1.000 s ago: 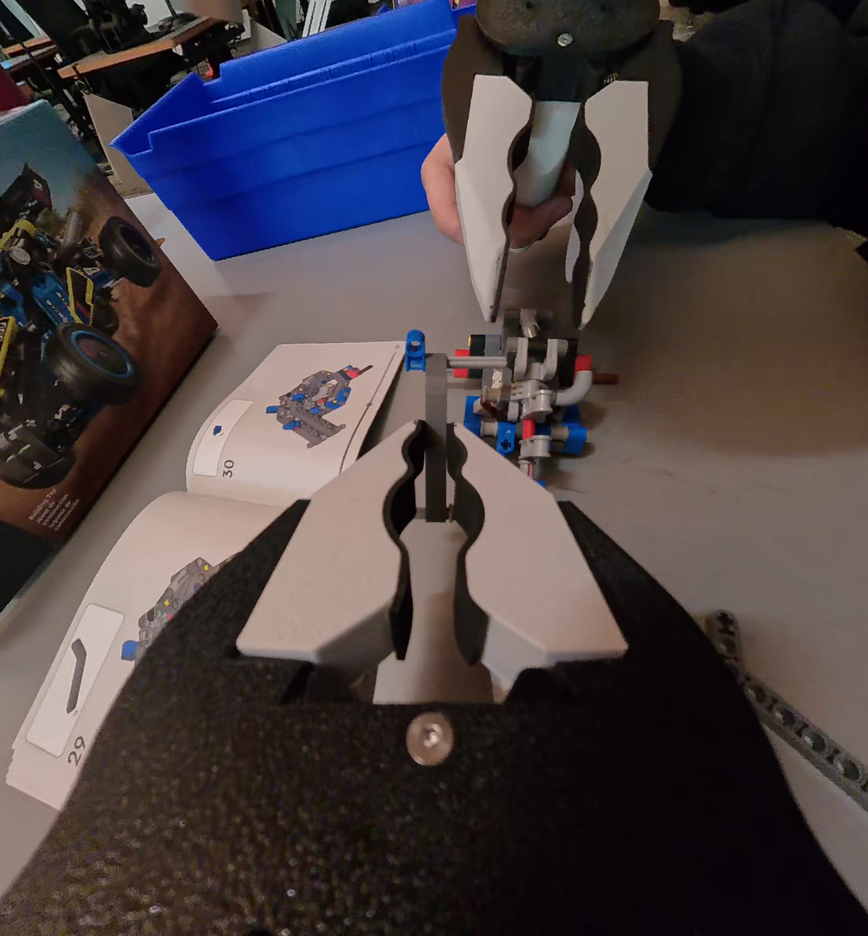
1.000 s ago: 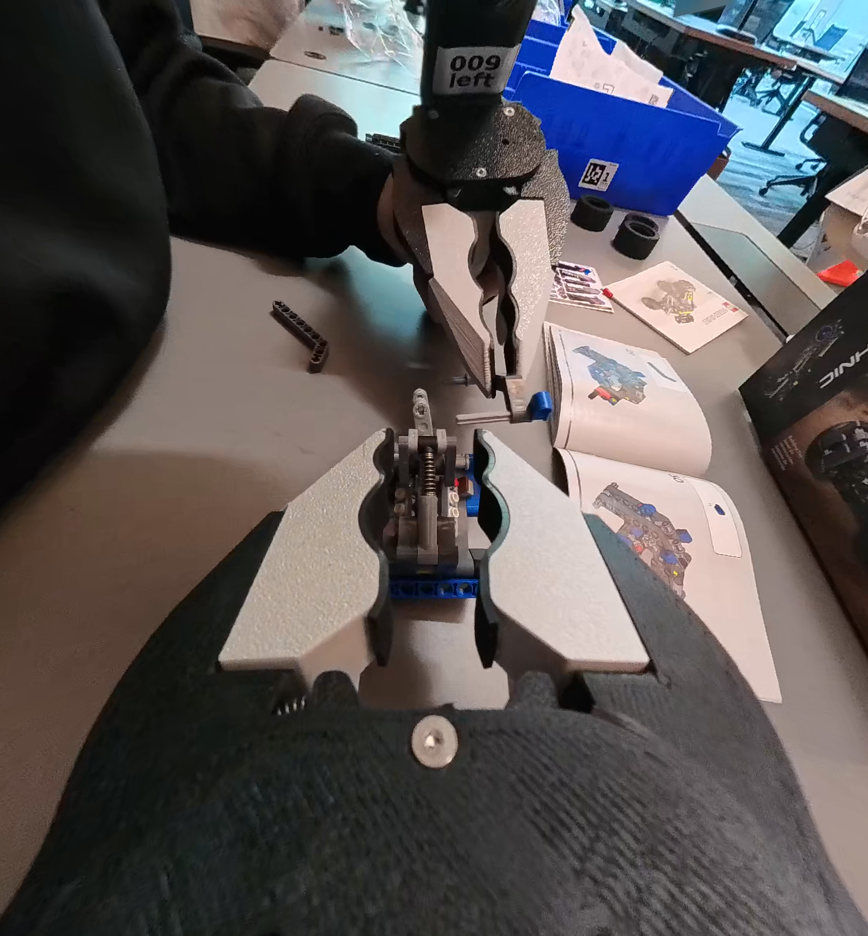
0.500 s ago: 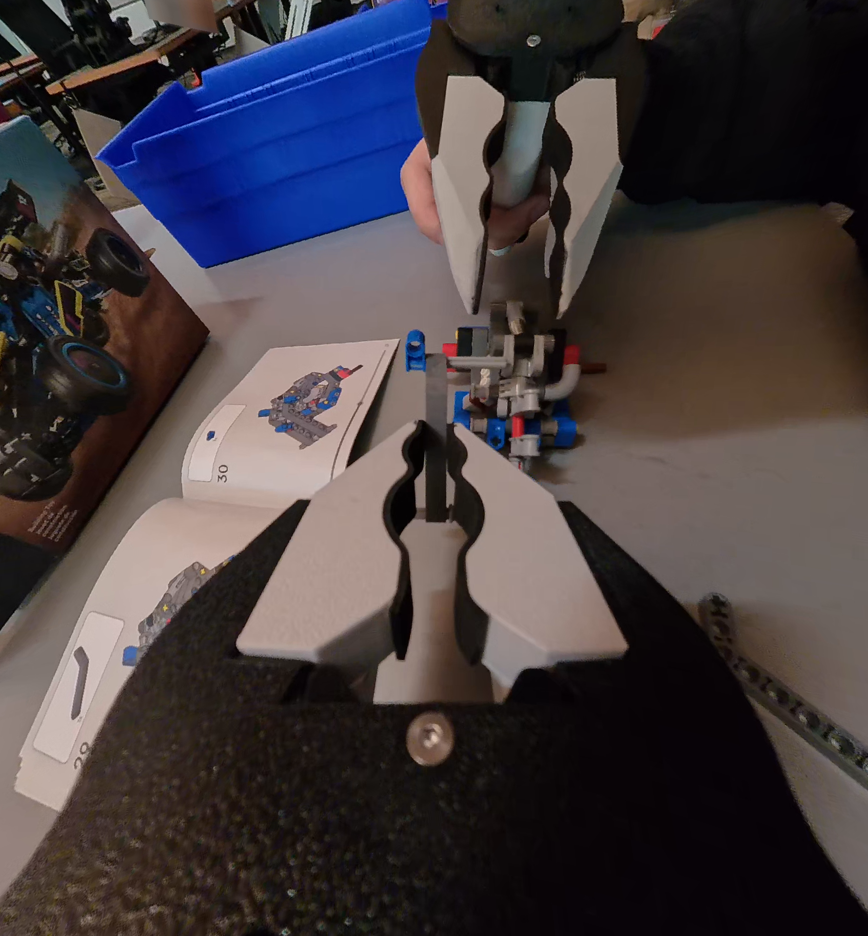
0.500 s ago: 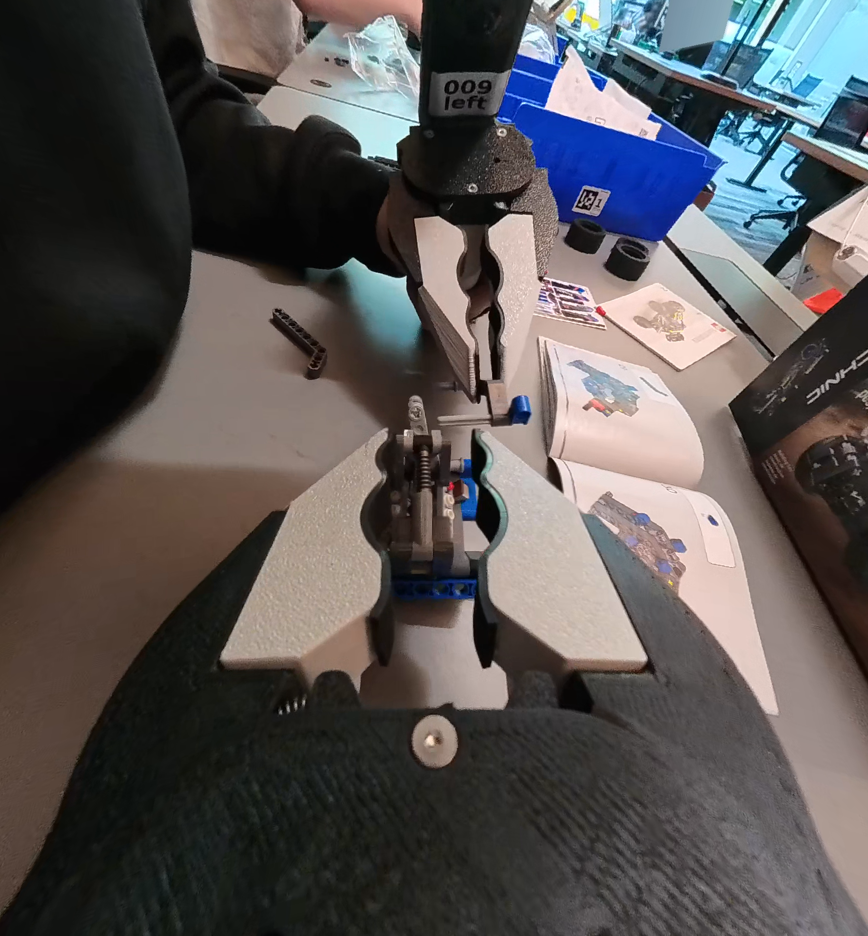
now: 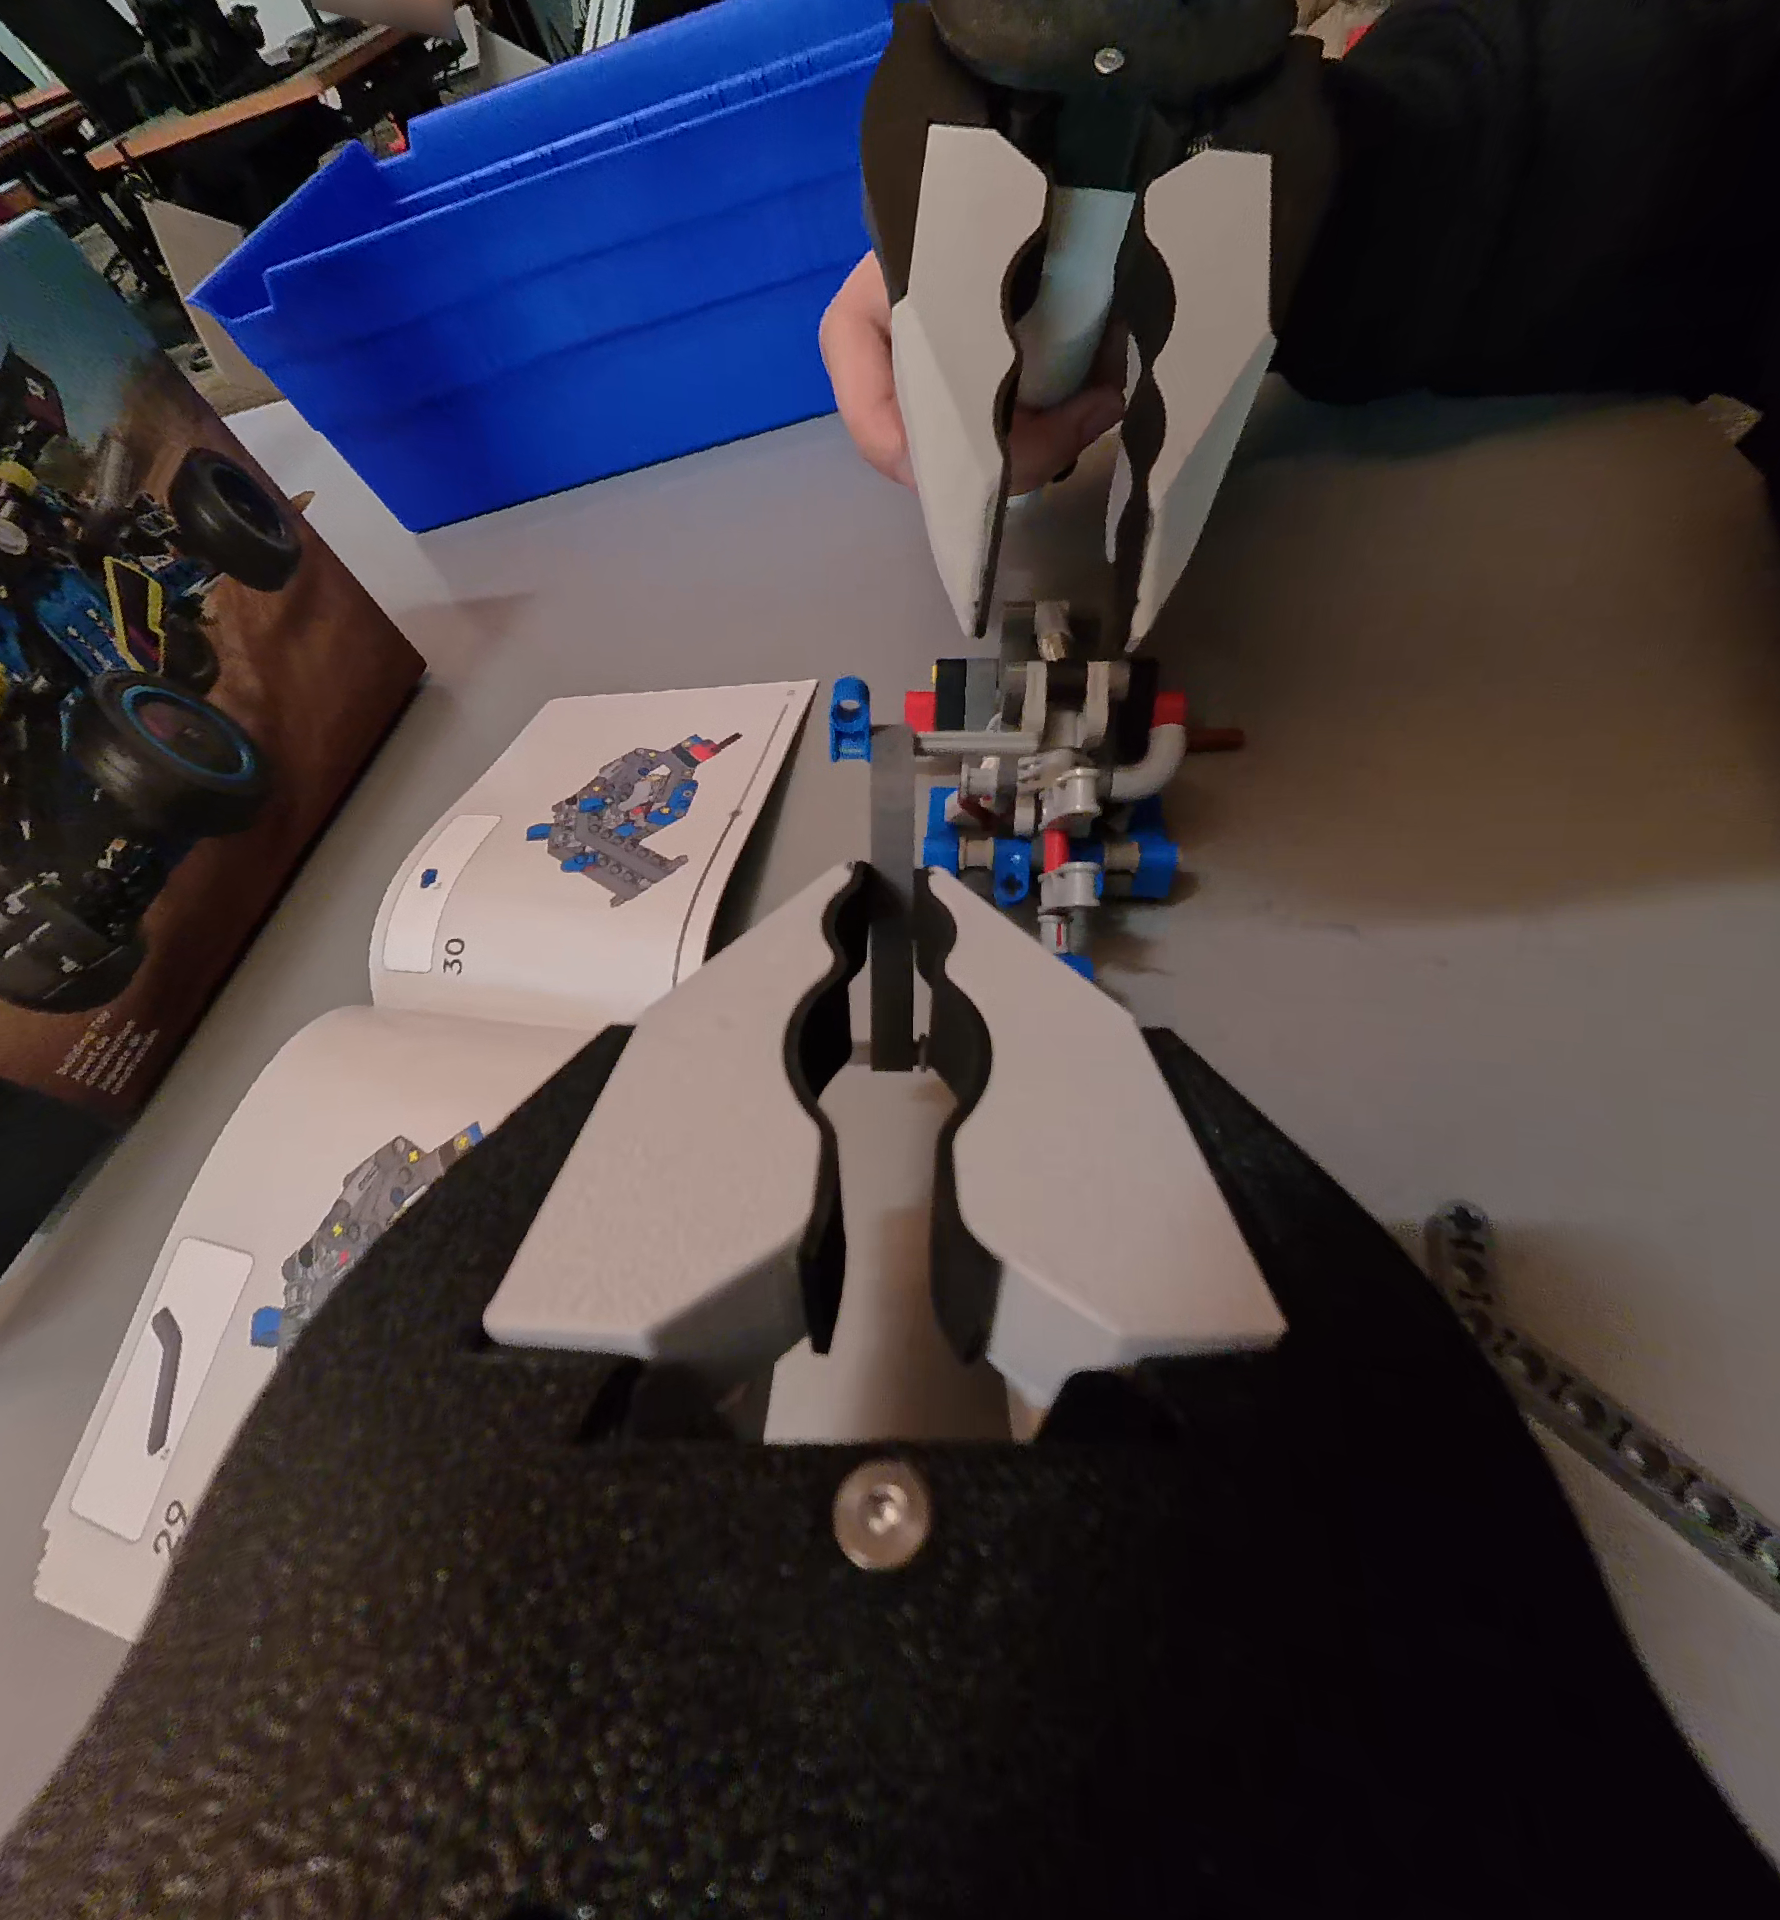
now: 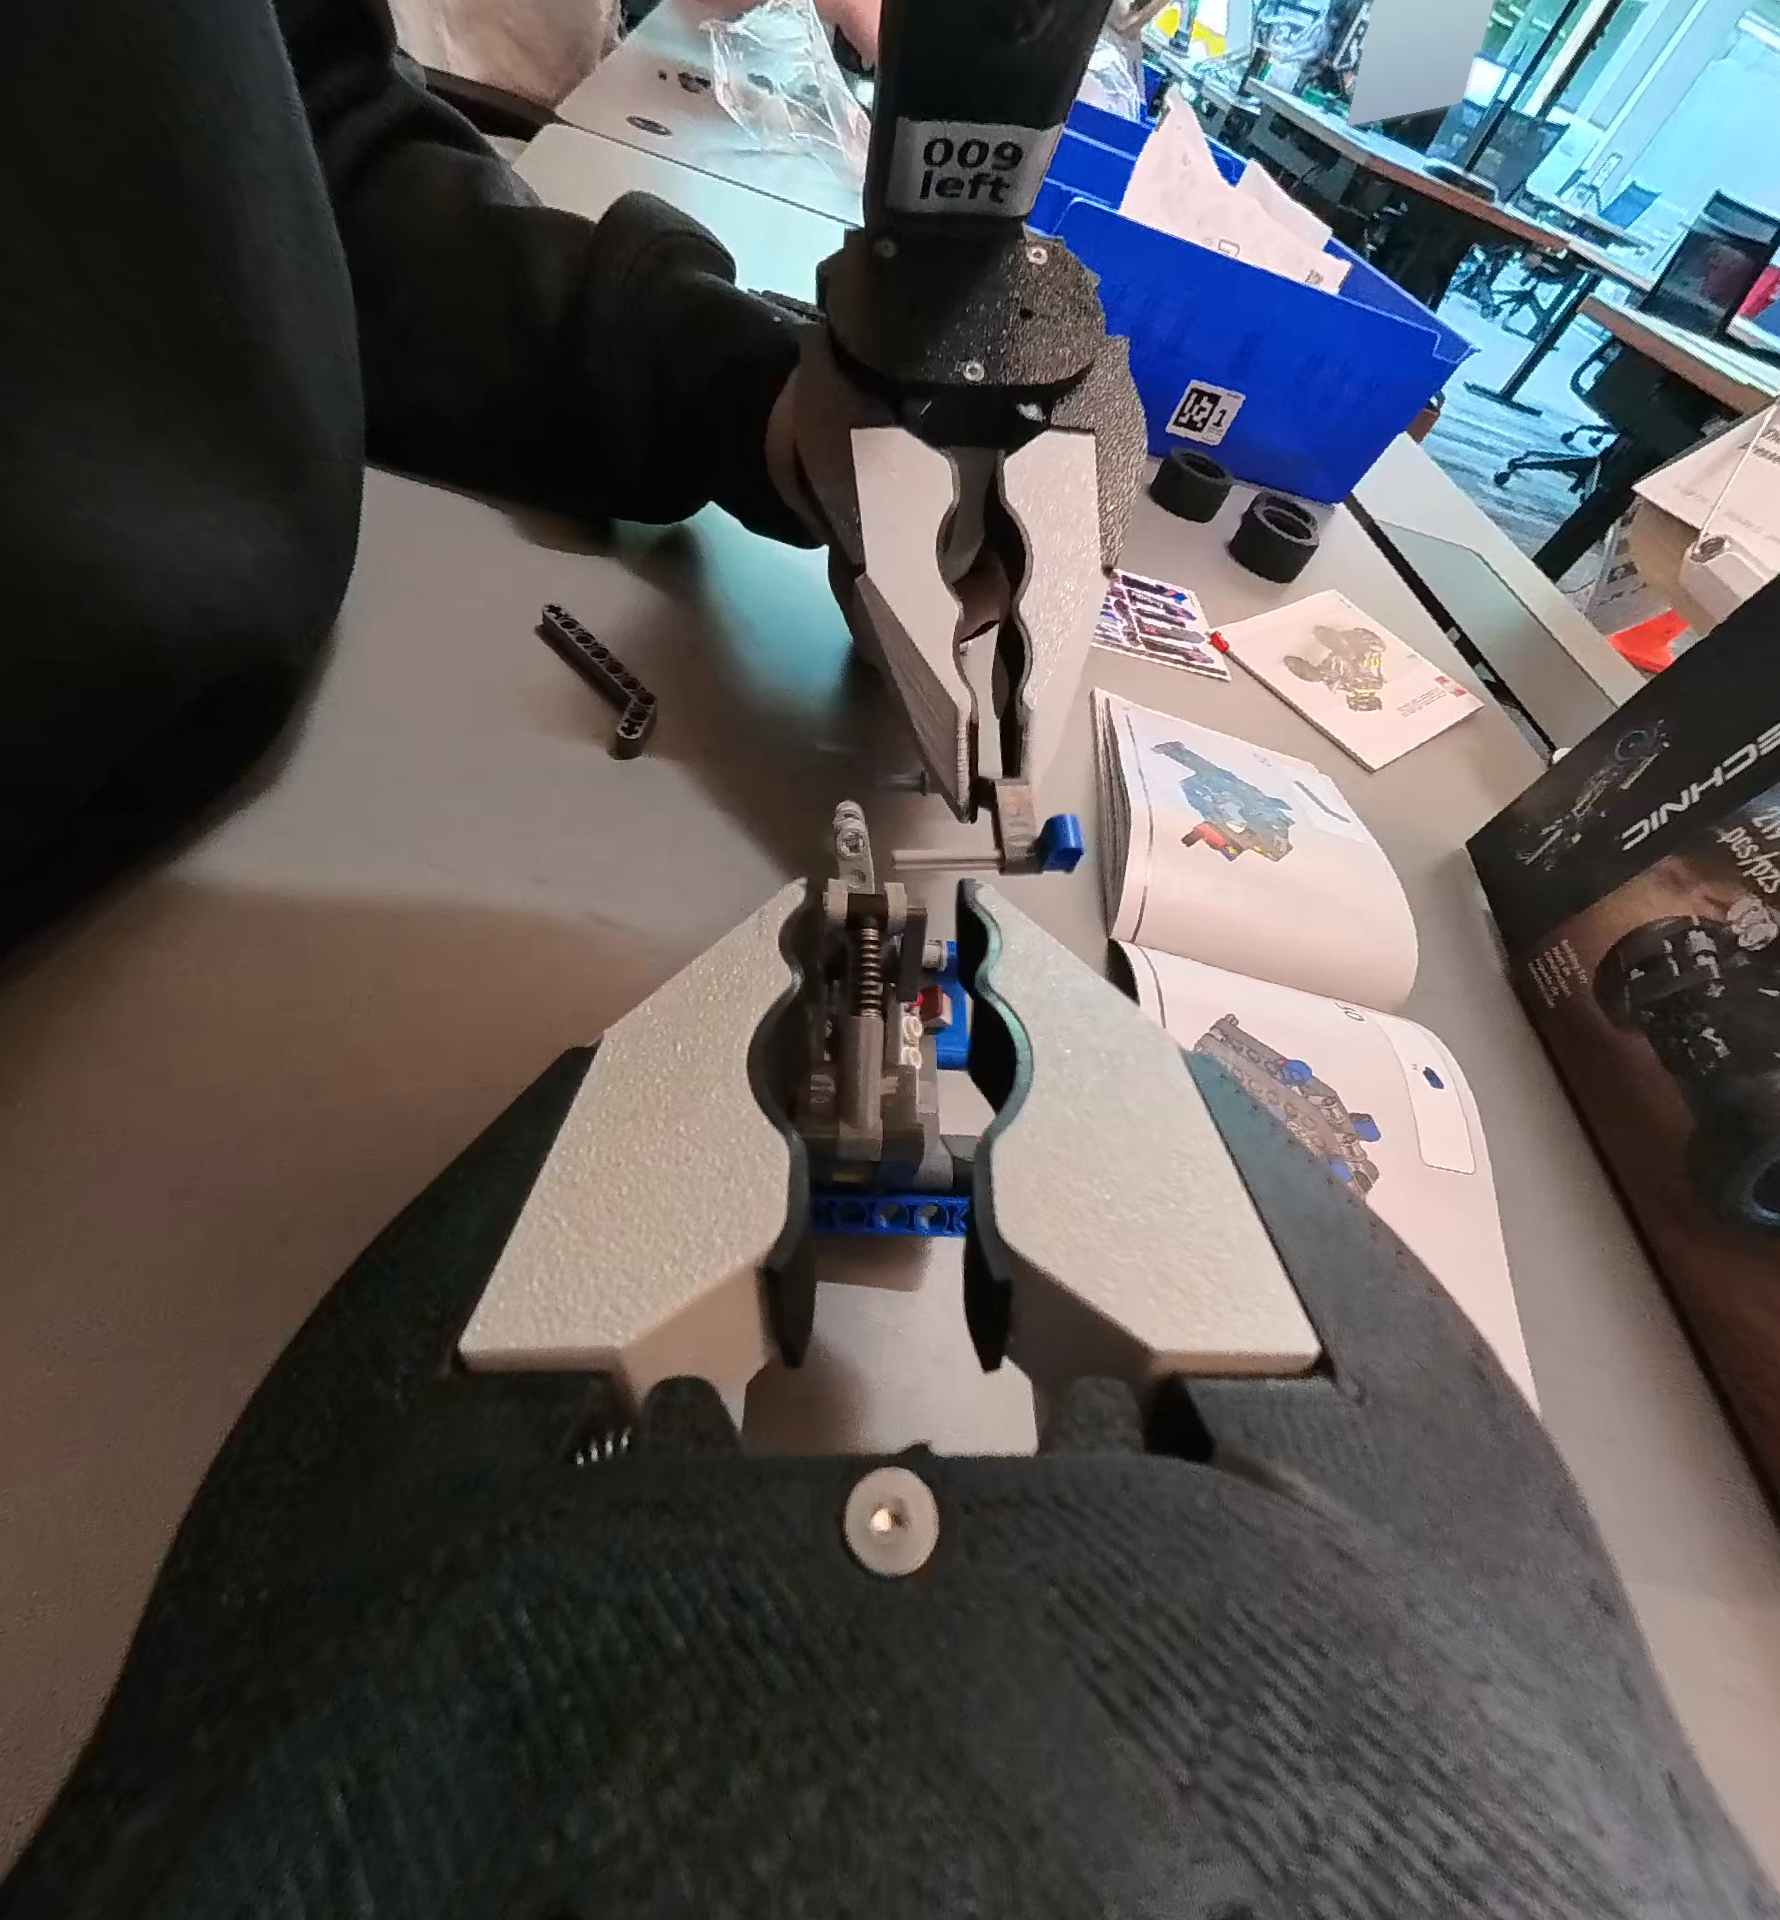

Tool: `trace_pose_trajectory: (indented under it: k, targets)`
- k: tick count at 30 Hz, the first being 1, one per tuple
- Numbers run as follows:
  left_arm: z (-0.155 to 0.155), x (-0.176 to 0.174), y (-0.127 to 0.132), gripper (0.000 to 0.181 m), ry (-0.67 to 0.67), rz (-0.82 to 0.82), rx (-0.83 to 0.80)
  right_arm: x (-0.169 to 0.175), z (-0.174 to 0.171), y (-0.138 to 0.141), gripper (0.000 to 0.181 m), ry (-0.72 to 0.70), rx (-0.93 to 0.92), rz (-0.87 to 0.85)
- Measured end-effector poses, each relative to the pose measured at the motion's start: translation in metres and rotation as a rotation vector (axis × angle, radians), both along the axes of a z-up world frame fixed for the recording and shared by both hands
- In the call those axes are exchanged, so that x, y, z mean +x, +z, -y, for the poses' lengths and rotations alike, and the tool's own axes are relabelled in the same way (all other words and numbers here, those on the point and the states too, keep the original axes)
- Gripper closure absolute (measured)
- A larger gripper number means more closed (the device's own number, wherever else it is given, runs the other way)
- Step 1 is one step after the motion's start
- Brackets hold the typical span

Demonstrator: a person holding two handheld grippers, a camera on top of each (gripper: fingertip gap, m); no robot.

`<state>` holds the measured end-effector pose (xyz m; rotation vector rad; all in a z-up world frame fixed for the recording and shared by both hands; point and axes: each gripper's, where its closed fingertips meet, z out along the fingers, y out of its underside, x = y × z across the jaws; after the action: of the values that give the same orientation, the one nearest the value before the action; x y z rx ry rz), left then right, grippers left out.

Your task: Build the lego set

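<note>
Nearest, our left gripper (image 5: 891, 904) pinches a dark grey beam carrying a pale axle and blue connector (image 5: 891, 821). Just beyond it on the grey desk (image 5: 1488, 987) stands the grey, blue and red lego assembly (image 5: 1052, 790), straddled by our spread right gripper (image 6: 881, 935). We judge joining is next: line up the axle, then push.
</note>
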<state>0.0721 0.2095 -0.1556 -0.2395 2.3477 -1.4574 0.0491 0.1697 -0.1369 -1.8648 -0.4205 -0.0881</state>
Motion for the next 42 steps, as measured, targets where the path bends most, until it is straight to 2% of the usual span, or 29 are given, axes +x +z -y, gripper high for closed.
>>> trace_pose_trajectory:
  k: [23, 33, 42]
  targets:
    - [0.006, 0.002, -0.003, 0.177, 0.011, 0.03, 0.033, -0.006, -0.006, -0.008, 0.152, 0.01, -0.042, 0.033]
    - [0.007, -0.003, -0.008, 0.177, -0.003, -0.001, 0.064, -0.008, -0.011, -0.018, 0.154, 0.016, -0.085, 0.065]
    - [0.006, -0.005, -0.01, 0.177, 0.036, -0.038, 0.098, -0.007, -0.012, -0.017, 0.158, 0.004, -0.083, 0.087]
